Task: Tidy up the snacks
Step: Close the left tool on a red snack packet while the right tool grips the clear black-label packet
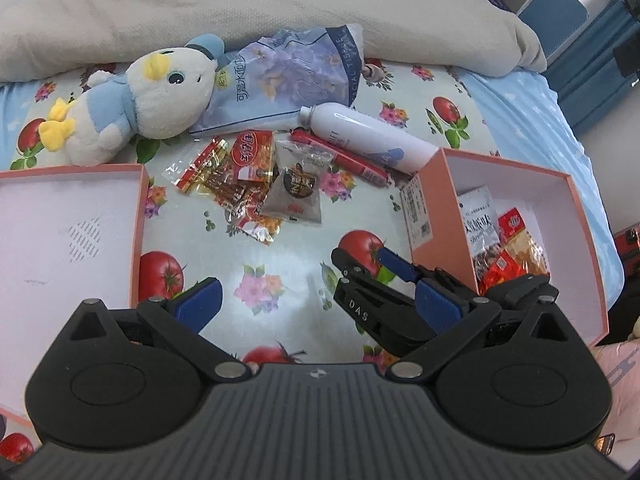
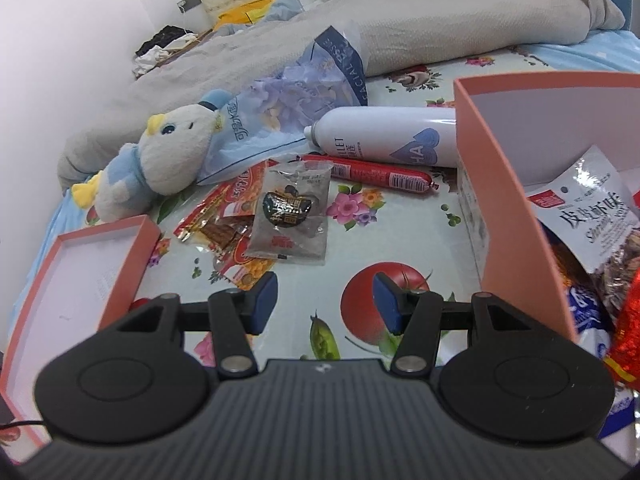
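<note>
Left wrist view: both grippers in frame over a bedsheet [image 1: 400, 92] printed with tomatoes and flowers, left gripper [image 1: 316, 304] spread wide and empty, right gripper [image 1: 366, 264] half parted beside the open pink cardboard box [image 1: 436, 184]. Loose on the sheet: clear packet with a dark snack [image 1: 296, 192], red-and-gold wrapped snacks [image 1: 240, 172], red sausage stick [image 1: 344, 156], white bottle [image 1: 372, 136], blue tissue pack [image 1: 288, 80], white-and-blue plush duck [image 1: 132, 100], pink box lid [image 1: 136, 216] at left.

Right wrist view: only the right gripper [image 2: 324, 300] visible, holding nothing; closer look into the box [image 2: 500, 184] at a silver shrimp-snack bag [image 2: 592, 208].
</note>
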`<state>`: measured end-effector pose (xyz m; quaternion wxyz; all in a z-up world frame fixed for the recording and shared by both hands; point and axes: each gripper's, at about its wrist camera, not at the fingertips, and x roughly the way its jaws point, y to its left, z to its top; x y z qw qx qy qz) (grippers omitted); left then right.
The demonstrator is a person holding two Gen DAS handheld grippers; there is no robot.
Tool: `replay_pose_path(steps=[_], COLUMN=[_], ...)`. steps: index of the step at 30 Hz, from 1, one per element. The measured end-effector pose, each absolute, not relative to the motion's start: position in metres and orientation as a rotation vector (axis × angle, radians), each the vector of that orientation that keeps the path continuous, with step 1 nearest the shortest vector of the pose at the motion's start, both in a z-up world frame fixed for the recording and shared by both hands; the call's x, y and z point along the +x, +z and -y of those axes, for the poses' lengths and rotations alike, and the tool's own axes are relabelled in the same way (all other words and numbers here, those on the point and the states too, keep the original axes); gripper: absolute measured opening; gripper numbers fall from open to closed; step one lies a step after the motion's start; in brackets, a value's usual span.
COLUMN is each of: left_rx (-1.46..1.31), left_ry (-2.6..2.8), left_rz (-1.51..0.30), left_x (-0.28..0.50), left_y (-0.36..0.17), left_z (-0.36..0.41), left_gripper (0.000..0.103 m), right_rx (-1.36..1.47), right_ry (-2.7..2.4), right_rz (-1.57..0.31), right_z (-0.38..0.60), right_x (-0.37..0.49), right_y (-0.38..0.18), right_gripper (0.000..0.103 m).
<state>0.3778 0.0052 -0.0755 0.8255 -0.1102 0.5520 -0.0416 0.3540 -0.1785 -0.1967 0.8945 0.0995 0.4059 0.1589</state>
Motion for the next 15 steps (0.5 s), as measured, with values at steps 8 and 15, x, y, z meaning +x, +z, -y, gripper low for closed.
replay_pose_path(steps=[8, 15], left_rx=[-0.13, -0.111], left_ry=[-0.122, -0.109], left_rz=[-1.023, -1.012], left_x=[0.406, 0.468], left_y=[-0.096, -0.147], left_z=[-0.008, -0.027], left_gripper=[0.103, 0.103], right_rx=[0.23, 0.241], right_ry=[0.352, 0.375], right_rz=[-0.851, -0.834], right_z=[0.166, 0.155], right_x=[0.374, 0.396], right_y=[-0.213, -0.226], right_gripper=[0.055, 0.055])
